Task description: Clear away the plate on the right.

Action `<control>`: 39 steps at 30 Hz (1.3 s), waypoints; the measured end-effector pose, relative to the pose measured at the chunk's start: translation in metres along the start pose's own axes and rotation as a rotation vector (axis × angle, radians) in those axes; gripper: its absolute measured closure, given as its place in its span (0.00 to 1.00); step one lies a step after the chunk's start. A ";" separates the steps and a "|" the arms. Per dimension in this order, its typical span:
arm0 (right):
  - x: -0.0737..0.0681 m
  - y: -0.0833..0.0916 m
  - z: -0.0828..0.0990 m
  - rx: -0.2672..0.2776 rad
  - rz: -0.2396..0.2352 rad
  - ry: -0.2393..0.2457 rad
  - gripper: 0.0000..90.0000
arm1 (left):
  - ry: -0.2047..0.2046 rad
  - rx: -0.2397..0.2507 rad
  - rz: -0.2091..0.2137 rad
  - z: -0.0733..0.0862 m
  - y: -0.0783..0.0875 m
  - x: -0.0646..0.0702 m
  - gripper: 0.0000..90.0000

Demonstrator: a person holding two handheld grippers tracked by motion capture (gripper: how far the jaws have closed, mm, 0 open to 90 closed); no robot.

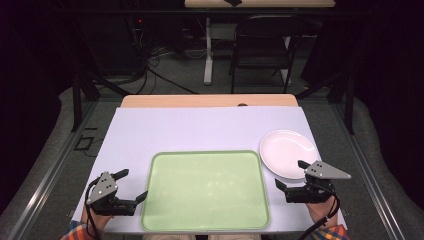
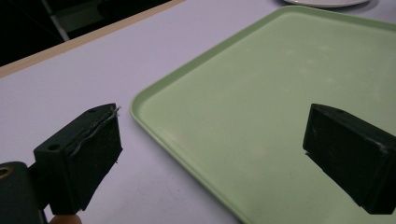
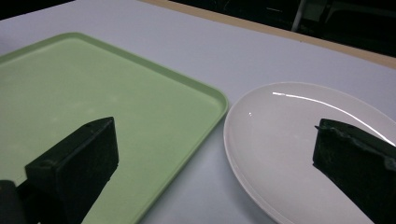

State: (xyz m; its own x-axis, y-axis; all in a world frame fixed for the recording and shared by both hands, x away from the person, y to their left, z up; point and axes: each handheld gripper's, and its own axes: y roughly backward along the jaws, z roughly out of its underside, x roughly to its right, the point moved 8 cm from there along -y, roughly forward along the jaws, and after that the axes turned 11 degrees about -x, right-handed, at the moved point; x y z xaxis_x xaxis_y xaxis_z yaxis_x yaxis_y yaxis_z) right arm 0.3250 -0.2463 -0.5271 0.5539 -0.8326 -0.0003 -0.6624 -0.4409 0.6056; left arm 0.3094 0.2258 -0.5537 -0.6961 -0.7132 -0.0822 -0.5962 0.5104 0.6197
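Both forearms are reaching in from below; the left gripper (image 1: 134,185) and right gripper (image 1: 291,173) are gaping wide, holding nothing.

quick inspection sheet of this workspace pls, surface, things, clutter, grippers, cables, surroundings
surface: table with a pale lilac cover, a wooden edge showing at the far side
job's things: green tray lying flat at the near middle, nothing on it; white plate to its right, close to the tray's far right corner, nothing on it
clutter: nothing seen
grippers: left gripper open at the tray's near left edge; right gripper open, over the plate's near edge; neither holds anything
cables: a black cable trails from the right gripper toward the person; loose cables lie on the floor beyond the table
surroundings: dark room, black chair and another table behind
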 end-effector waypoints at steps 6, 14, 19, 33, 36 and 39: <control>0.011 -0.005 0.000 -0.021 -0.002 -0.057 0.00 | 0.022 -0.026 -0.008 0.002 -0.002 -0.002 0.03; 0.029 -0.010 0.000 -0.016 -0.005 -0.119 0.00 | 0.030 -0.029 -0.005 0.001 -0.003 -0.003 0.03; 0.043 -0.013 0.001 -0.022 0.000 -0.181 0.00 | 0.036 -0.031 0.000 0.002 -0.003 -0.003 0.04; 0.077 -0.019 0.005 -0.025 0.010 -0.293 0.00 | 0.039 -0.040 0.006 0.003 -0.004 -0.003 0.04; 0.085 -0.019 0.006 -0.016 0.003 -0.324 0.00 | 0.044 -0.038 0.006 0.003 -0.003 -0.004 0.04; 0.093 -0.021 0.009 -0.025 0.024 -0.361 0.00 | 0.042 -0.042 0.004 0.004 -0.003 -0.004 0.04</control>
State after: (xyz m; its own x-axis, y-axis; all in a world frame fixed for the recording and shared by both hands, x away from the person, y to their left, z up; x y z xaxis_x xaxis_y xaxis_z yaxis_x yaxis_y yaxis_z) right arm 0.3855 -0.3176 -0.5471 0.3214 -0.9092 -0.2646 -0.6580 -0.4154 0.6280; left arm 0.3127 0.2294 -0.5587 -0.6807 -0.7310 -0.0472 -0.5752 0.4935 0.6525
